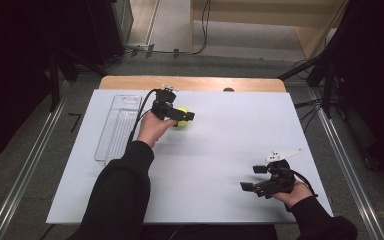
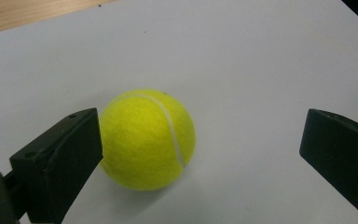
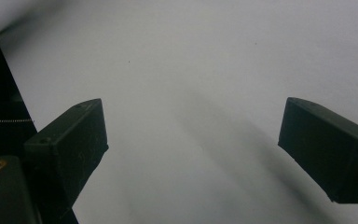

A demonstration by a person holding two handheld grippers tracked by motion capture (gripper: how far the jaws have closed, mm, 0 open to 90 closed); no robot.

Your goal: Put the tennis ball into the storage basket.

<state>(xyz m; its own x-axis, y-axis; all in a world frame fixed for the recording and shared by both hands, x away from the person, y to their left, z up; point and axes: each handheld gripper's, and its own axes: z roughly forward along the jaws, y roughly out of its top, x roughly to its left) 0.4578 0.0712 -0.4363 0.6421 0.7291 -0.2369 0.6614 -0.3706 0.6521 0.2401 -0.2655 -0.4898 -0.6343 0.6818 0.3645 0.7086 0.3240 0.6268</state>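
Tennis ball [image 2: 147,139]: resting on the white worktop [image 1: 220,150], hard against one jaw.
Left gripper [image 2: 200,154]: jaws spread wide.
Right gripper [image 3: 193,144]: spread, idle.
Risk: lopsided closing may roll the ball away.

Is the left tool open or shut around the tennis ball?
Open. The left tool has one jaw against the tennis ball, while the other jaw stands well clear of it.
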